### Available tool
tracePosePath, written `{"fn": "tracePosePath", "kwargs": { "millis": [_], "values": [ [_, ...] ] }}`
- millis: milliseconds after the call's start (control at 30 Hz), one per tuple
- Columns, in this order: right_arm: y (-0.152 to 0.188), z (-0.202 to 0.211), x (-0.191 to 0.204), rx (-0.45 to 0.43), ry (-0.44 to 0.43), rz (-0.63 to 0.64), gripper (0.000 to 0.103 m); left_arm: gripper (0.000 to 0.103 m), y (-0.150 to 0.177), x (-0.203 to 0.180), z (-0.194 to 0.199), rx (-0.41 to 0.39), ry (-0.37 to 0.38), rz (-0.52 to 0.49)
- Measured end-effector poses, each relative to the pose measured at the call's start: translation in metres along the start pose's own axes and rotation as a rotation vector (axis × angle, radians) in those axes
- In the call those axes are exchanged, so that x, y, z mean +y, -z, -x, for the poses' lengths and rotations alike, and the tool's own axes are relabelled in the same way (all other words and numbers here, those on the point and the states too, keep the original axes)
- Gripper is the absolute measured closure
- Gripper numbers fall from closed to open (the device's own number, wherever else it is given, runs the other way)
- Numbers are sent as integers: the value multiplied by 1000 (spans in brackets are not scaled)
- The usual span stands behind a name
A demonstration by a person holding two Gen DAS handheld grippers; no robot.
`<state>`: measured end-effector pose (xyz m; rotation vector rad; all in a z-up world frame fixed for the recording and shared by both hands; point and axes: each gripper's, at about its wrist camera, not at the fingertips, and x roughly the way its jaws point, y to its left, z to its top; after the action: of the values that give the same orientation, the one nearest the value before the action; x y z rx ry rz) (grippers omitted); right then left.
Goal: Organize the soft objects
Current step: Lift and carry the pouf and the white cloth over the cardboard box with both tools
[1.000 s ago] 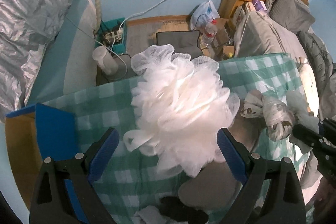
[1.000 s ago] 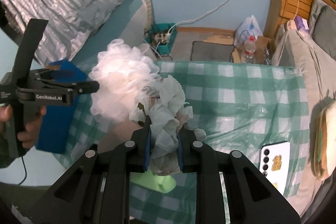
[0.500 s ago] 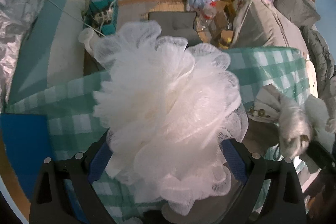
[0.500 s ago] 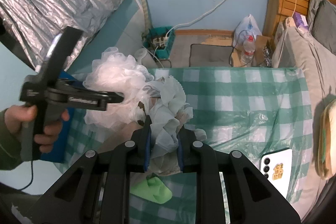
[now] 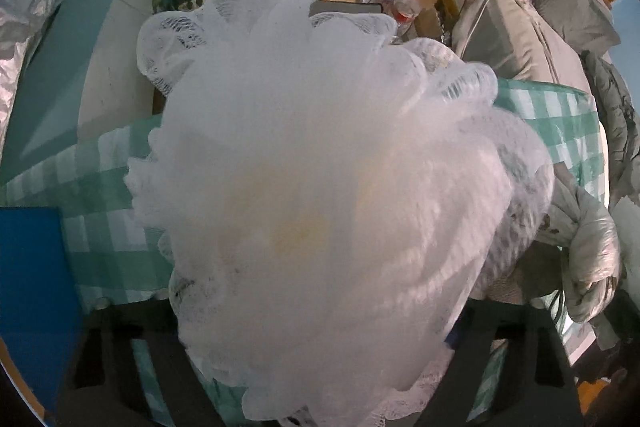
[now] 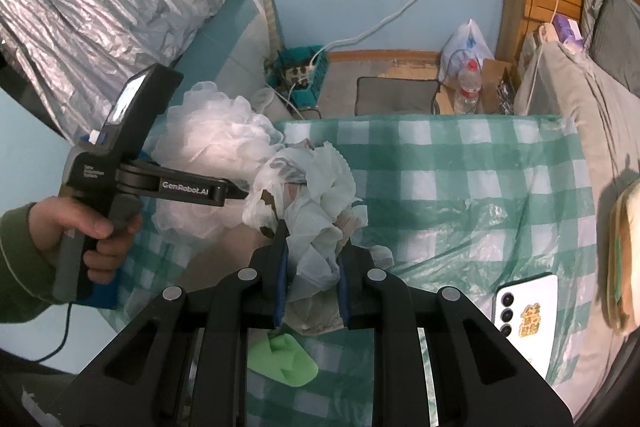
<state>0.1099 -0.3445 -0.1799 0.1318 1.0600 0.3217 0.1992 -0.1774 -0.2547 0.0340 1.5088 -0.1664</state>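
A white mesh bath pouf (image 5: 320, 187) fills the left wrist view and hides my left gripper's fingers. In the right wrist view my left gripper (image 6: 236, 193) holds the pouf (image 6: 212, 147) above the table's left part. My right gripper (image 6: 312, 263) is shut on a crumpled white bag with cloth (image 6: 316, 203) and holds it next to the pouf. The same bundle shows at the right of the left wrist view (image 5: 588, 247).
The table has a green checked cloth (image 6: 460, 187). A blue box (image 5: 32, 291) stands at its left edge. A green soft piece (image 6: 284, 363) lies under my right gripper. A white phone (image 6: 524, 307) lies at the right. A bed (image 6: 580, 75) stands beyond.
My left gripper has closed in on the pouf, which now fills its view. The right gripper has kept its hold on the bundle and hardly moved.
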Motion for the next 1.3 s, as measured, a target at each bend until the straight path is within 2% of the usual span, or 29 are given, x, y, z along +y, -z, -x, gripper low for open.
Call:
{"fn": "tracePosePath", "kwargs": {
  "millis": [100,200,267,567,933,1300],
  "values": [
    [0,1,1,-2,-2,4,84,37,4,3,4,-28,-5,2],
    [0,2,1,-6,-6,9,84,44,9,8,11,-60,-1,10],
    [-1,3,3,-12,-6,14,84,46,13,11,16,-81,-6,11],
    [-4,12,16,-44,-10,58,84,48,33,12,45,-165,-50,-29],
    [-5,25,38,-80,-28,101,85,48,56,26,85,-250,-35,13],
    [-5,35,59,-102,-43,136,85,48,83,46,121,-300,-33,52]
  ]
}}
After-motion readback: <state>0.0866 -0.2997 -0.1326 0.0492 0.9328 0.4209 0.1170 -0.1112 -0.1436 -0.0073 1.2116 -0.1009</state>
